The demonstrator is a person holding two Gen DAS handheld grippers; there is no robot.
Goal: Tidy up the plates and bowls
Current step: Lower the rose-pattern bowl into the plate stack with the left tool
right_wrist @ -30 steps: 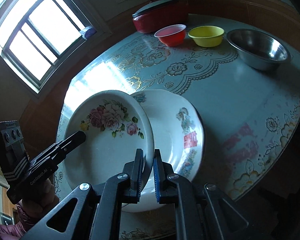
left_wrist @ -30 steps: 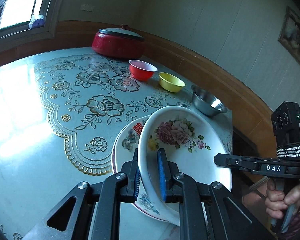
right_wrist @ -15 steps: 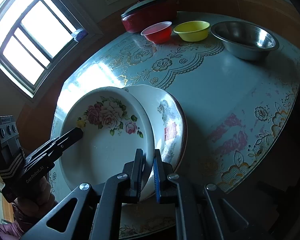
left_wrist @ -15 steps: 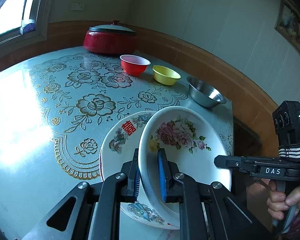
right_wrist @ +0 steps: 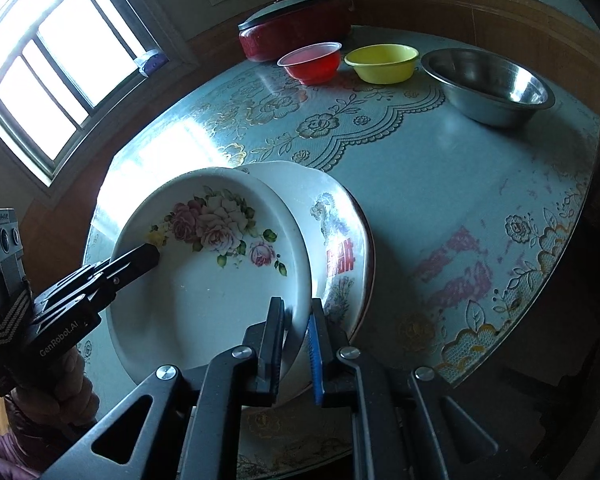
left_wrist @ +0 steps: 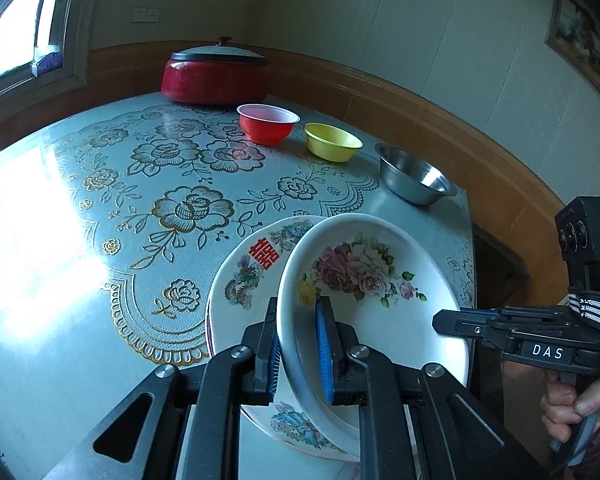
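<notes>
A white rose-patterned plate is held by both grippers above a second white plate with a red character that lies on the table. My left gripper is shut on the rose plate's near rim. My right gripper is shut on the opposite rim. The right gripper also shows in the left wrist view and the left gripper in the right wrist view. Red bowl, yellow bowl and steel bowl stand in a row at the far side.
A red lidded pot stands at the back of the table by the wall. The table has a floral cover; its edge is close on the right. A window is at the left.
Both grippers have carried the rose plate a little further over the plate with the red character. Both grips are unchanged.
</notes>
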